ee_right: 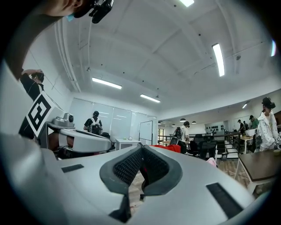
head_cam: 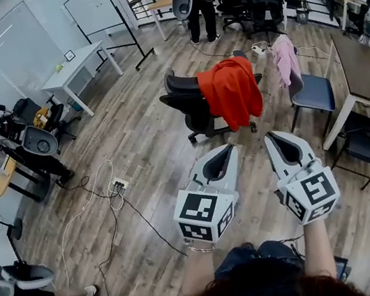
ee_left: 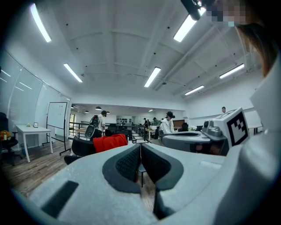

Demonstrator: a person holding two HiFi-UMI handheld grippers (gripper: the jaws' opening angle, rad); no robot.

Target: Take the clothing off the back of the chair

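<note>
Over the back of a black office chair [head_cam: 188, 104] on the wooden floor [head_cam: 145, 165] hangs the red clothing [head_cam: 231, 93], spread wide and falling past the seat on the side nearer the person. In the left gripper view the red clothing [ee_left: 109, 143] shows just left of the jaw tips; the right gripper view catches only a strip of it beyond the jaws. Just right of that chair a blue chair [head_cam: 311, 93] carries a pink garment [head_cam: 286, 58] on its back, and beside it stands a brown worktop [head_cam: 363, 70].

Well short of the chair, the left gripper [head_cam: 229, 147] and the right gripper [head_cam: 272, 135] are held side by side at the same height, pointing level towards the clothing, marker cubes nearest the person and bare forearms [head_cam: 317, 248] reaching back under them. Each gripper has its jaws pressed together with nothing between them, touching neither clothing nor chair.
</note>
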